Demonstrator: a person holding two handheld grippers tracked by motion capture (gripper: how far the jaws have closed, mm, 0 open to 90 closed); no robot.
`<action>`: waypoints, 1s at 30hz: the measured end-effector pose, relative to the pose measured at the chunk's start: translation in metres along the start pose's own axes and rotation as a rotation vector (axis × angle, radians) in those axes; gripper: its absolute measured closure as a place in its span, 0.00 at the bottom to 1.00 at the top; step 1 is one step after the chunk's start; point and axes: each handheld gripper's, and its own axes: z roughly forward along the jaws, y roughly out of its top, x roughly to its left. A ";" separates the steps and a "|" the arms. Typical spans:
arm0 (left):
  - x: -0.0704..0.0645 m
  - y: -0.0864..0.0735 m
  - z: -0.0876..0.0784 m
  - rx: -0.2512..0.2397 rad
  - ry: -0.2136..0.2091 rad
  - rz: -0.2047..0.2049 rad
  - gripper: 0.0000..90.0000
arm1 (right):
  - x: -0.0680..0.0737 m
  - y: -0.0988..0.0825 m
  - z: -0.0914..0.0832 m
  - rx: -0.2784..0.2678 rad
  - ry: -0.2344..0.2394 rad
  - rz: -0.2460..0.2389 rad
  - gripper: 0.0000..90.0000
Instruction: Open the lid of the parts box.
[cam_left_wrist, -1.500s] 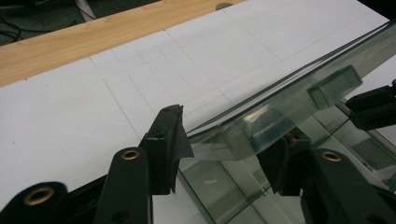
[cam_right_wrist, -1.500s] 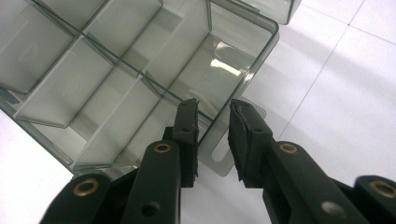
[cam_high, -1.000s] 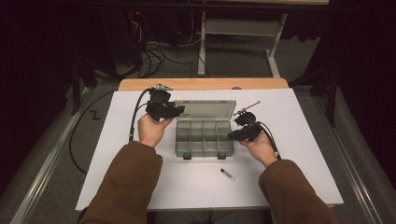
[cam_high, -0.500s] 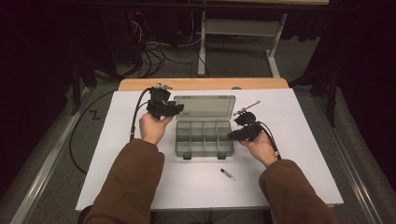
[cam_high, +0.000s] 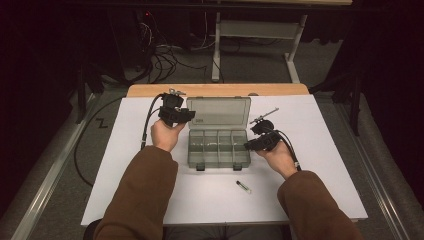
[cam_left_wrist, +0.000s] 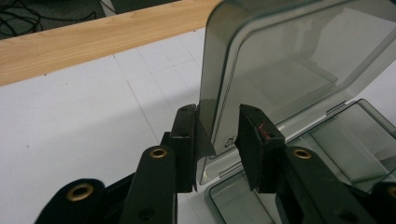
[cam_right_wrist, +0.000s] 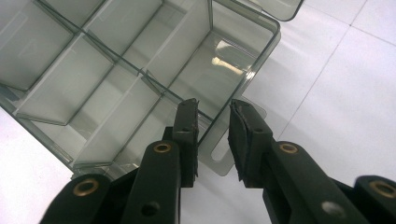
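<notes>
While you held both grippers at the box, the high view showed the clear organizer box (cam_high: 218, 147) lying near the middle of the white table (cam_high: 125, 170), its long axis running left to right across your front and its latched front edge toward you. Its lid (cam_high: 219, 111) stood open on the far side, tilted back, so the open compartments faced up. Your left gripper (cam_high: 184, 116) sat at the lid's left end, and your right gripper (cam_high: 254, 145) sat at the box's right end. A small dark pen-like piece (cam_high: 243, 186) lay on the table just in front of the box (apart from both hands), and a thin metal tool (cam_high: 265, 115) lay beyond your right gripper.

From the left gripper view, the lid (cam_left_wrist: 299, 70) rose nearly upright, its corner edge standing between the two black jaws of the left gripper (cam_left_wrist: 217, 140). The jaws had just been closing, and were narrow around that edge; the left pad lay against the plastic, while a small gap showed at the right pad, so no firm clamp was visible. The box's base (cam_left_wrist: 355, 140) lay below to the right.

From the right gripper view, the right gripper (cam_right_wrist: 212, 135) stood narrow over the box's end wall (cam_right_wrist: 261, 60), the wall's rim and the latch tab (cam_right_wrist: 219, 156) passing between the jaws. Whether the pads pressed on it, you could not tell from that angle.
</notes>
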 end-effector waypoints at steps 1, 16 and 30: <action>0.000 0.000 0.001 -0.001 0.004 -0.003 0.76 | 0.000 0.000 0.000 0.001 -0.001 0.000 0.83; 0.008 -0.006 0.015 0.033 0.038 -0.001 0.80 | 0.000 0.000 0.000 0.000 -0.002 -0.002 0.83; 0.013 -0.019 0.030 0.079 0.103 0.034 0.80 | 0.001 -0.001 0.000 -0.006 -0.007 -0.004 0.83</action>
